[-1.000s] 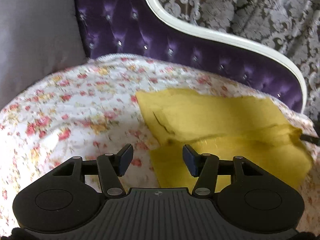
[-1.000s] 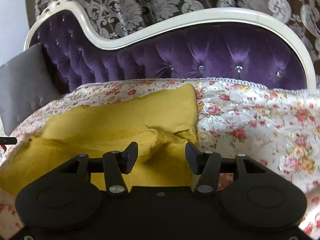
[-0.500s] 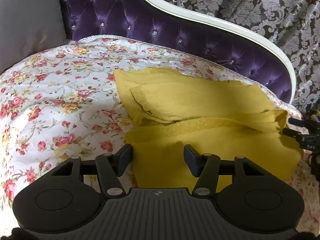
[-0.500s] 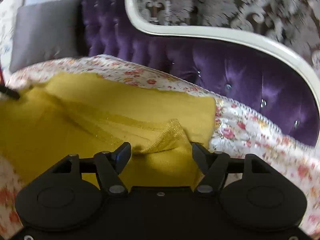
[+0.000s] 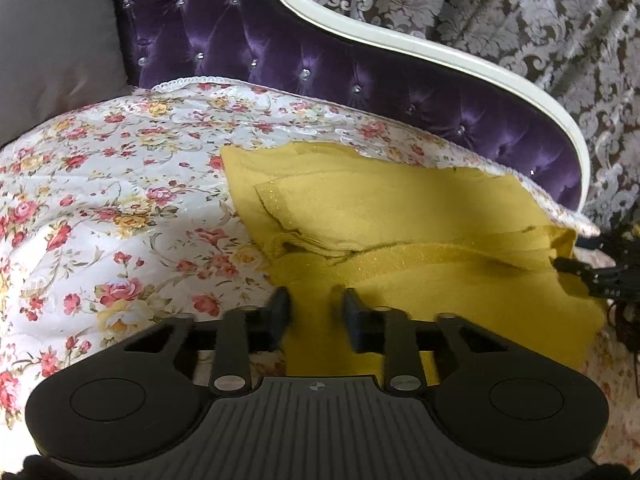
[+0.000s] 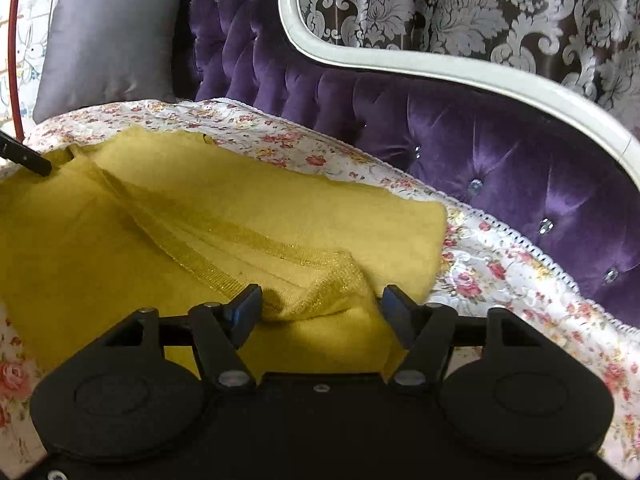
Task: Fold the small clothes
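A: What is shown from the left wrist?

B: A yellow garment (image 5: 400, 216) is seen spread on a flowered bedspread (image 5: 120, 184), already doubled over once, with a glittery ribbed band (image 5: 420, 252) running across the fold. The left tongs (image 5: 316, 312) are being closed over its near edge; fabric lies between the jaws, but a gap remains and no pinch can be confirmed yet. The cloth looks soft and fleecy, the bedspread quilted and glossy. Behind, a buttoned purple headboard (image 5: 240, 40) with a curved white frame is seen.

A: And from the right wrist?

B: The same garment (image 6: 280, 216) is seen from the other end. The right tongs (image 6: 318, 304) stand apart and are being narrowed around a bunched corner of the band (image 6: 332, 280), which rises between the jaws without being pressed. A grey satin cushion (image 6: 108, 44) is propped at the headboard (image 6: 480, 128).

A: How far along is the folding judged to be?

B: Roughly midway: one fold is laid, though crumpled at the band. Both near corners remain to be gripped and carried over, and the piece smoothed
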Demonstrator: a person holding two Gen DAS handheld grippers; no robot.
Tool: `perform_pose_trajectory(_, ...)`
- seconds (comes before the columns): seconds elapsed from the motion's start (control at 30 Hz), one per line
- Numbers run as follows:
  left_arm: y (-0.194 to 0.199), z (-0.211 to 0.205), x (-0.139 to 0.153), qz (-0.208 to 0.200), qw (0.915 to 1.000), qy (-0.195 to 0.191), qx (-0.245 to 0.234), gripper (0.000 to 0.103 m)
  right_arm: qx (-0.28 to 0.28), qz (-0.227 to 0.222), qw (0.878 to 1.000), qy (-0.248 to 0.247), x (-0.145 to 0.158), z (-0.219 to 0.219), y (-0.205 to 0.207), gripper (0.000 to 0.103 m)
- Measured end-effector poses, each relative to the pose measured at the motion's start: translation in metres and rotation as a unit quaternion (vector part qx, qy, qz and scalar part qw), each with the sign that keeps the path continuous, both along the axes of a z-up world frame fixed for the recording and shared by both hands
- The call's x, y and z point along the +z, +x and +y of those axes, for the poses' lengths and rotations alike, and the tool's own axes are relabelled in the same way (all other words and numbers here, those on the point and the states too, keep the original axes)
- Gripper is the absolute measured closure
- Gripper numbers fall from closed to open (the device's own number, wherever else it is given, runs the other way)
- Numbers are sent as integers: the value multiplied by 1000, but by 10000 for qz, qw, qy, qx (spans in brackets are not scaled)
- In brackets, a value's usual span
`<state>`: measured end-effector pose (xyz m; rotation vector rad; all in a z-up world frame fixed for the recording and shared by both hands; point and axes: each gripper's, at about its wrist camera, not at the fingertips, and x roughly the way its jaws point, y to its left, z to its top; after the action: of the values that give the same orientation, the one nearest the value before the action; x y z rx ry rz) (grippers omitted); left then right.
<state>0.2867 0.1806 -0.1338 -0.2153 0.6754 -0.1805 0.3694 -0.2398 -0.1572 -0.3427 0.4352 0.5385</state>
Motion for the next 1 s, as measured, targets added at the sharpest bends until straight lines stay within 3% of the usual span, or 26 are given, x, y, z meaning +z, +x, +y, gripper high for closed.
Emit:
perform_pose_trajectory(0.03,0,1,-1,-9,10000,-59,14,91,-2,78,10000,13,-1,0,2,49)
perform_pose_trajectory(0.1,-2,-2,-2,-112,9999,-36,34,93,-83,121,9999,49,0,-1,4,83)
perform_pose_trajectory(0.13,-4,-4,-1,-167,9999,34,24,93,-109,129,9998,119,1,-3,3,88)
perform_pose_trajectory(0.47,-45,-25,35,-1038,9928,598,6,94,-251,-121,9929,1160,45,-19,-27,91)
perform_pose_trajectory(0.67,-47,-32,34,-879,9915,952,153,97,-255,-188,9918,1241,57,-19,-29,91)
perform_pose_trajectory(0.8,-52,-24,23,-749,9940,762,249,98,-343,-32,9924,1177,44,-16,-31,91)
perform_pose_trajectory(1.0,-61,-21,48,-1212,9893,775,233,100,-425,-156,9884,1451,59,-20,-27,91)
